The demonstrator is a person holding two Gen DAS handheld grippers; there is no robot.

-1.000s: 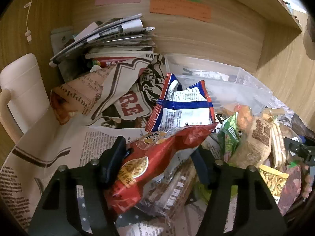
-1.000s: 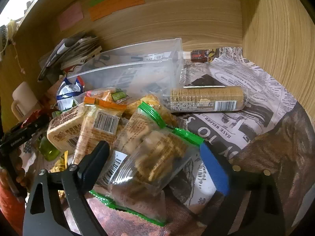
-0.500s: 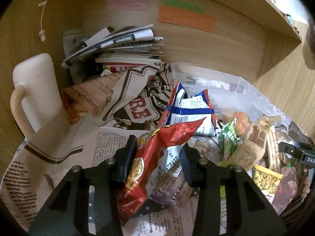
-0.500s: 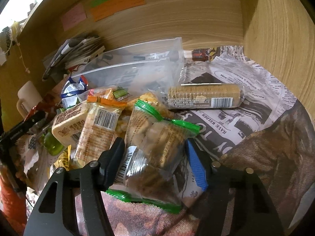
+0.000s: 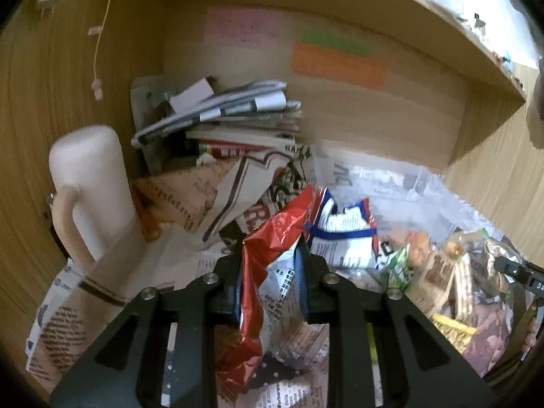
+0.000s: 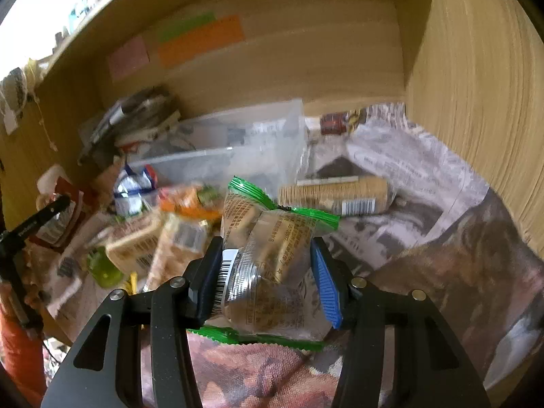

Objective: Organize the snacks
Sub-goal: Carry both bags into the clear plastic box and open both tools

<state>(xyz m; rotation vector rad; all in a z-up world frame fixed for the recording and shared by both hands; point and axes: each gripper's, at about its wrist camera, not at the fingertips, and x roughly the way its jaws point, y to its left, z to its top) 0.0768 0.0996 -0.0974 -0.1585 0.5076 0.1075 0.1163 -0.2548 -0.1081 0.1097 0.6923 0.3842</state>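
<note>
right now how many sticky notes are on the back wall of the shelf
3: a pink note on the left, a green note to its right, and an orange note just under the green one. None looks hidden.

Glossy crinkled foil on the red bag [image 5: 272,255]; shiny clear plastic on the cracker pack [image 6: 272,255]; matt newsprint [image 6: 401,170]; grained wood wall [image 6: 476,102]; translucent plastic bin [image 6: 258,142].

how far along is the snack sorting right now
Early, by the look of it. Nothing shows as sorted: the clear bin looks free of snacks. In hand: the left claw is clamped on a red packet, the right claw on a green-edged biscuit pack. Left: the pile and the cracker roll on the newspaper.
</note>
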